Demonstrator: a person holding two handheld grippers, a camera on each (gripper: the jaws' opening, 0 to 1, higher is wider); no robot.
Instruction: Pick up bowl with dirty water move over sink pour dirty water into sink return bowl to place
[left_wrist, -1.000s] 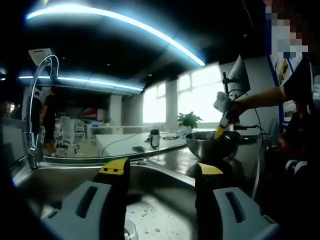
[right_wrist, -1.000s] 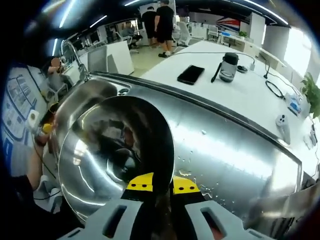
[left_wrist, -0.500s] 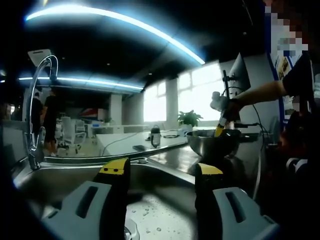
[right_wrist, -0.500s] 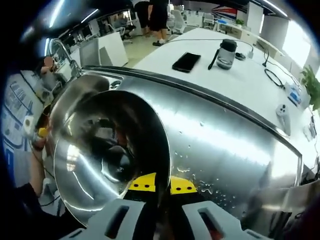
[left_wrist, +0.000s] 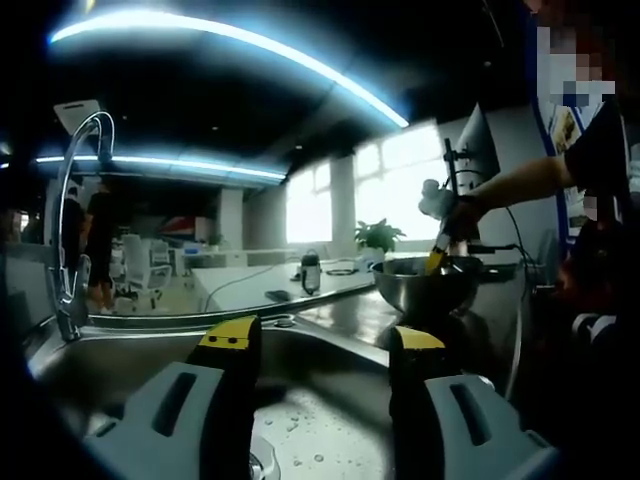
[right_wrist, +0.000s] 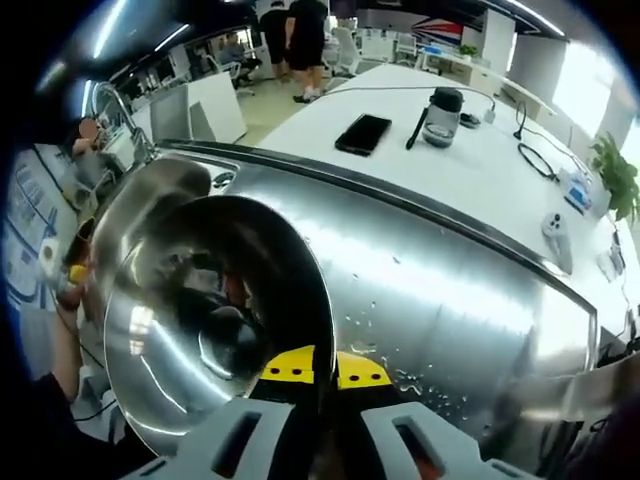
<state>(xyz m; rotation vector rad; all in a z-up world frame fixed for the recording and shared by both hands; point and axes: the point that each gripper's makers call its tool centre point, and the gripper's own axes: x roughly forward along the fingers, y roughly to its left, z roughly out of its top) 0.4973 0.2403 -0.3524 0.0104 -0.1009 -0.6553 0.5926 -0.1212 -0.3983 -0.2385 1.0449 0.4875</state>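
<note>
Bowl (right_wrist: 200, 320) rim pinched between right gripper (right_wrist: 312, 368) fingers (right_wrist: 288, 365).

Wet steel counter (right_wrist: 440, 290); behind it, white desk (right_wrist: 480, 170) carries phone (right_wrist: 362, 133), bottle (right_wrist: 440, 104).

No text can be read anywhere (the wall posters (right_wrist: 22, 235) are too blurred).
</note>
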